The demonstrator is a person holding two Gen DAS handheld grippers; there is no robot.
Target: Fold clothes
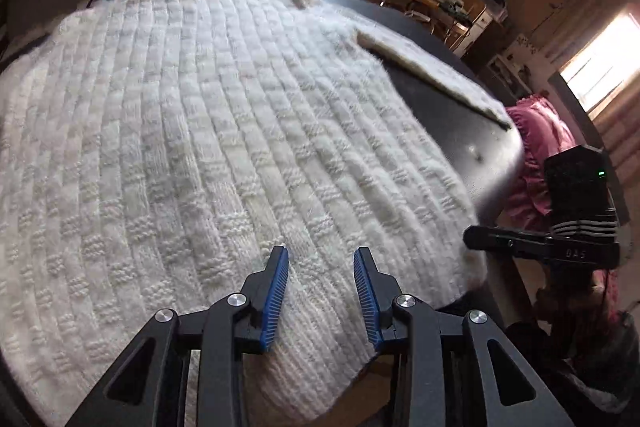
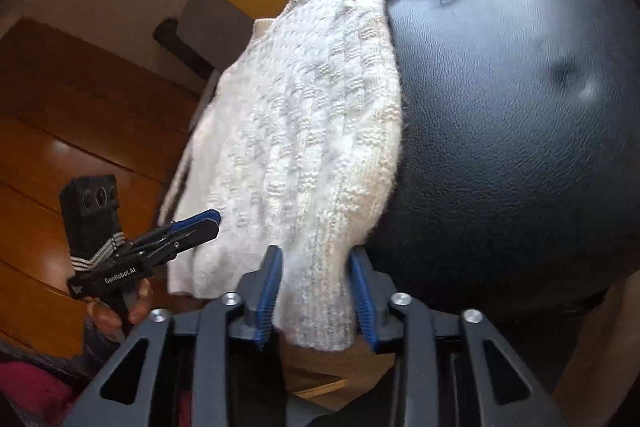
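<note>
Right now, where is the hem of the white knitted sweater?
In both wrist views the white knitted sweater lies spread on the black leather surface; its ribbed hem hangs over the near edge, between the open right tongs and beside the left tongs.

one sweater (image 1: 208, 131), two tongs (image 1: 321, 297) (image 2: 316, 297)

The sweater (image 1: 208, 131) is cream-white, knit in a basket-weave check of raised and flat blocks, with ribbing at its hem. The table (image 2: 520, 131) under it is black with a leather-like grain. Both grippers (image 1: 321, 293) (image 2: 316, 293) are black with blue ridged pads and silver rivets. A cushion (image 1: 540, 131) is pink. The floor (image 2: 60, 131) is orange-brown wood.
</note>
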